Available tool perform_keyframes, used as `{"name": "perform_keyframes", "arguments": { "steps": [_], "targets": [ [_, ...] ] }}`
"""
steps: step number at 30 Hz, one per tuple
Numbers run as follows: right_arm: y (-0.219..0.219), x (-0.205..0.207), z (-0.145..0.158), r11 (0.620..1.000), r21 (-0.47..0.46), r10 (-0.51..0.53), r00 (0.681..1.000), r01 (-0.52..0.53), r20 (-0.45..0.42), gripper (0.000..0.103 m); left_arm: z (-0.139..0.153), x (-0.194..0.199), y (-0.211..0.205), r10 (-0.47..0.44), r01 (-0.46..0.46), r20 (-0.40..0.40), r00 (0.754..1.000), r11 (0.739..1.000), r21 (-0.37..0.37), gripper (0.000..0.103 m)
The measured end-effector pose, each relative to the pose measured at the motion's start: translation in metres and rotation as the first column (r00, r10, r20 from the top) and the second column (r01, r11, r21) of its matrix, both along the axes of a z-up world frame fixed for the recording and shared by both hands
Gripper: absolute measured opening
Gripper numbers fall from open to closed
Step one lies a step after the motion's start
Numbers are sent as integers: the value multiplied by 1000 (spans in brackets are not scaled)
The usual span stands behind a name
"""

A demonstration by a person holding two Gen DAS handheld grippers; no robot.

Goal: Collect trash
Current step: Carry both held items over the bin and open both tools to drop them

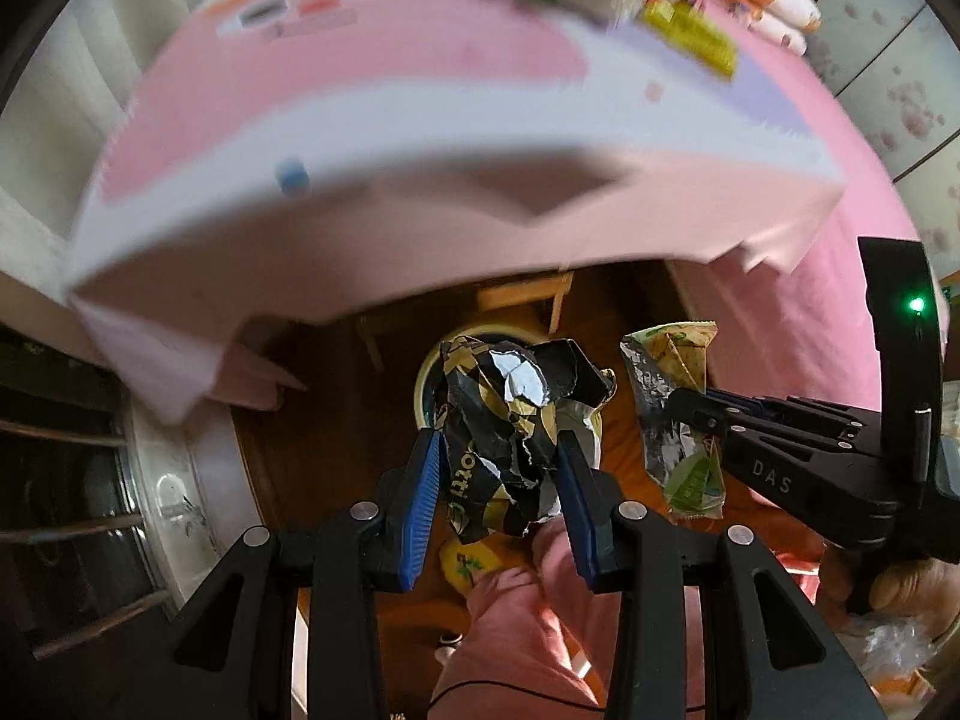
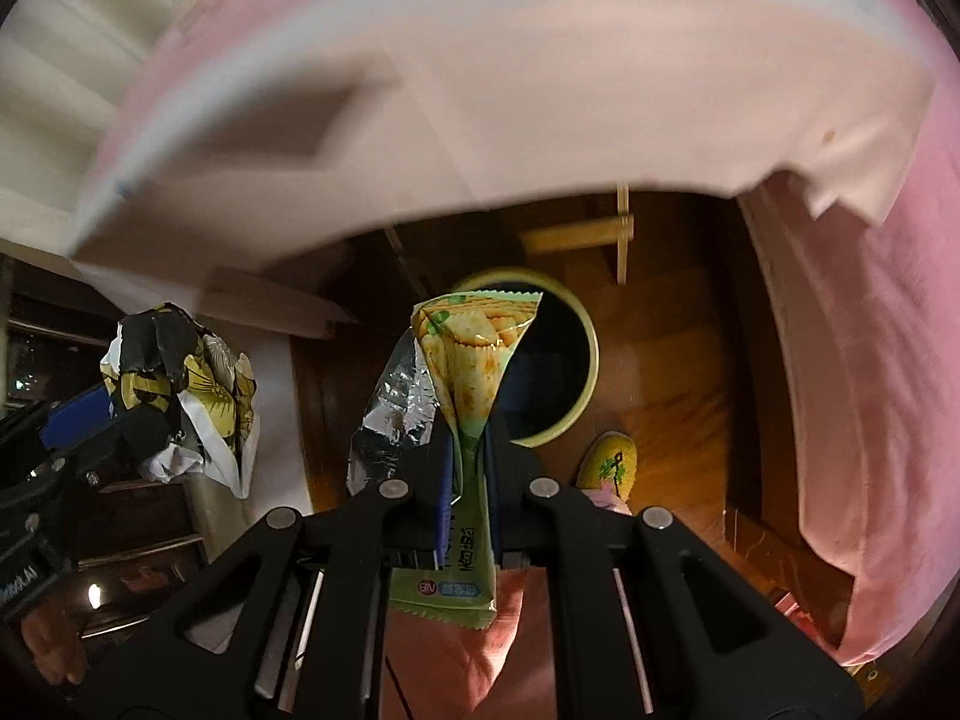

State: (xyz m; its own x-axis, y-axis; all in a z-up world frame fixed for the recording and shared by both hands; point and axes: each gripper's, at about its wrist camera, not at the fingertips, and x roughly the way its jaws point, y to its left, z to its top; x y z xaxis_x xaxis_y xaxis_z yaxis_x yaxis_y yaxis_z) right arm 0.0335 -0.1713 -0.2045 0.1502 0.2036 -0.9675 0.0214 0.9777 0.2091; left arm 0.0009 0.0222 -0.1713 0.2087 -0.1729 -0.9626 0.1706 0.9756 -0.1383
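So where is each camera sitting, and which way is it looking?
Left wrist: sits on the left gripper, looking down at the black and gold wrapper in its jaws; a pink trouser leg shows.
Right wrist: sits on the right gripper, looking down at the green cracker wrapper it pinches; a yellow slipper shows.
Shared: both wrappers, the round bin on the floor, the pink tablecloth.

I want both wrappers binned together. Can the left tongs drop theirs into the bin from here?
Probably yes: the left tongs hold the black wrapper above the bin with nothing between.
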Motion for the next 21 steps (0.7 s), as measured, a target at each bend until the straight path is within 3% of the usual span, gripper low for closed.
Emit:
{"name": "perform_keyframes", "arguments": {
  "steps": [6,12,15,21],
  "targets": [
    [-4,5,-98,1000,0,-22,998,22,-51,7,-109,12,-17,22,-18,-60,998,998,59,39],
    [-5,17,-196,1000,-10,-12,998,11,-59,7,-217,33,-29,66,-59,-98,993,996,70,40],
    [-7,26,-234,1000,4,-14,998,14,-63,8,-256,40,-36,69,-61,-94,993,995,78,41],
    [-12,40,-290,1000,18,-18,998,19,-56,36,-310,57,-45,78,-69,-98,992,993,93,52]
  ]
}}
